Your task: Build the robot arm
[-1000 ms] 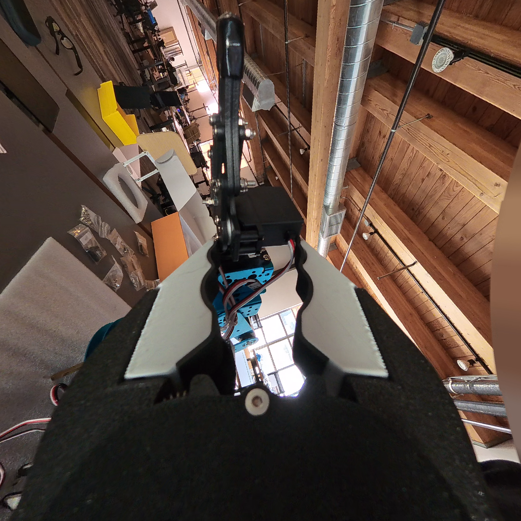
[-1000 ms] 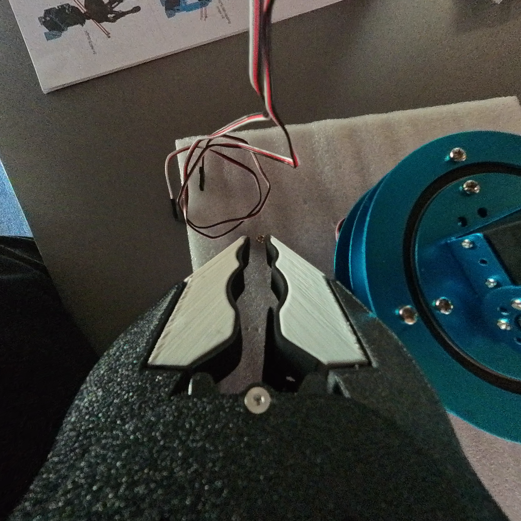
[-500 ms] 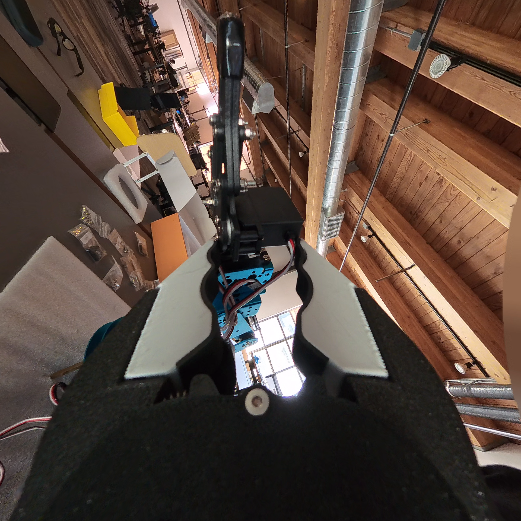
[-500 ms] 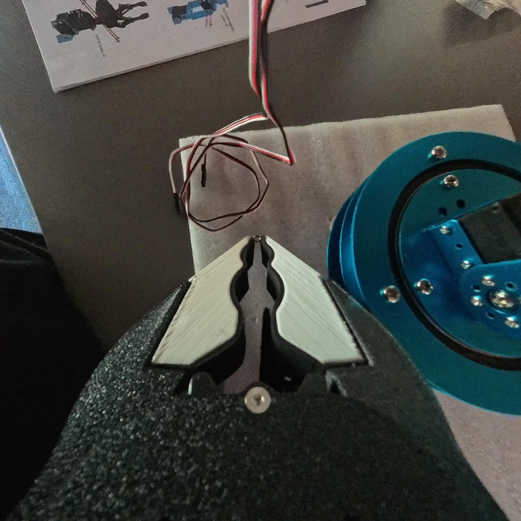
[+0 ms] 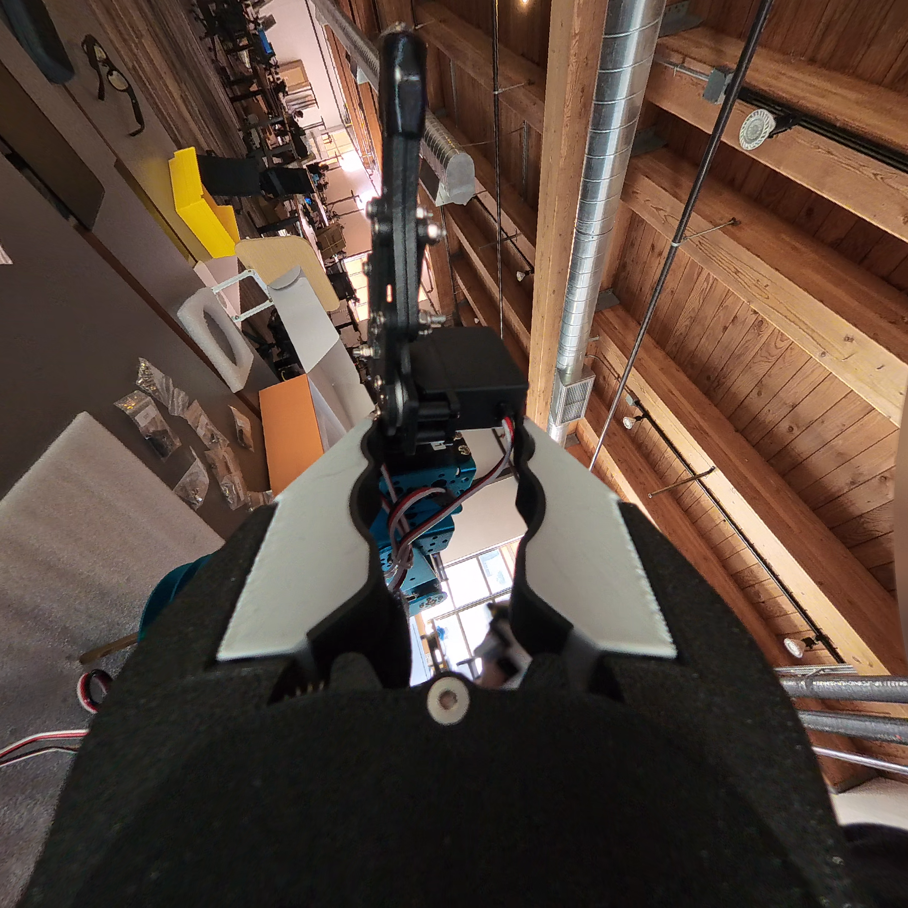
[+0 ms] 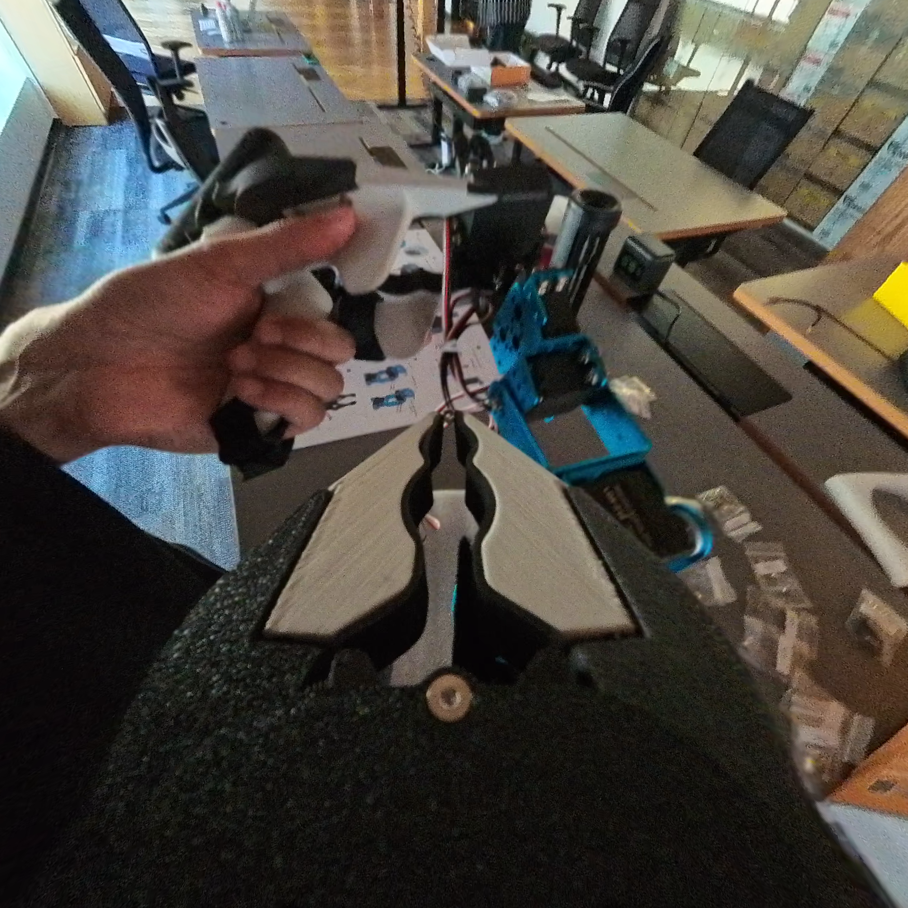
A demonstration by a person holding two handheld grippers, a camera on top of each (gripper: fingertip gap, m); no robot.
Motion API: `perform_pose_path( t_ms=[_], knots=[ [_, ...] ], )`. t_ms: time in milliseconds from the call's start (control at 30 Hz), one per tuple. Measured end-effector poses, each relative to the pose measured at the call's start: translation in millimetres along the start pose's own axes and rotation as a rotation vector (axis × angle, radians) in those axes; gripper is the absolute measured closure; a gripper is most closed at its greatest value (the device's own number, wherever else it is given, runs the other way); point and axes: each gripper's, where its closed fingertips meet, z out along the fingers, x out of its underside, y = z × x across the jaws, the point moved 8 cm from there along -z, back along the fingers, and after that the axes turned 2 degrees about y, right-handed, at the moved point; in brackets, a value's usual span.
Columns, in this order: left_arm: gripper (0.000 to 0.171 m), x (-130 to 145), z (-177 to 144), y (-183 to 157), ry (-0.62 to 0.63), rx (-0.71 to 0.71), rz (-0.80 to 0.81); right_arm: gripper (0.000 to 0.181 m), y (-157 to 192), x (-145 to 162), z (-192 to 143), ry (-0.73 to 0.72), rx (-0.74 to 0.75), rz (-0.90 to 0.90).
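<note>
Clamping my left gripper [image 5: 444, 432] on the black servo block [image 5: 462, 378] of a small blue-and-black metal robot arm [image 6: 550, 354], raised above the grey foam sheet [image 5: 83, 516] | right gripper [image 6: 448, 417]: fingers nearly together, pinching a tiny screw [image 6: 448, 416] at the tips, near the arm's blue bracket | view blurred.

Not much room around the right gripper [image 6: 448, 421]: the blue frame [image 6: 555, 393] crowds its right side, a hand [image 6: 162, 354] with the left gripper [image 6: 484, 200] blocks the upper left, and wires [image 6: 449, 354] hang just ahead of the tips.
</note>
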Motion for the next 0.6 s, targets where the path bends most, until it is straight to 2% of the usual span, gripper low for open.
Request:
perform_pose_path(
  t_ms=[133, 300, 600],
  knots=[
    [0.119, 0.6, -1.2, 1.1, -0.01, 0.014, -0.009, 0.177, -22.4, -39.9, 11.2, -0.026, -0.023, -0.073],
    [0.12, 2.0, -1.0, 4.0, -0.021, 0.024, -0.049, 0.177, -36.5, -69.5, 40.6, 0.005, -0.075, -0.135],
    [0.12, 2.2, 1.2, 4.5, -0.027, 0.019, -0.051, 0.176, -53.6, -81.4, 74.8, 0.189, -0.268, -0.249]
  ],
)
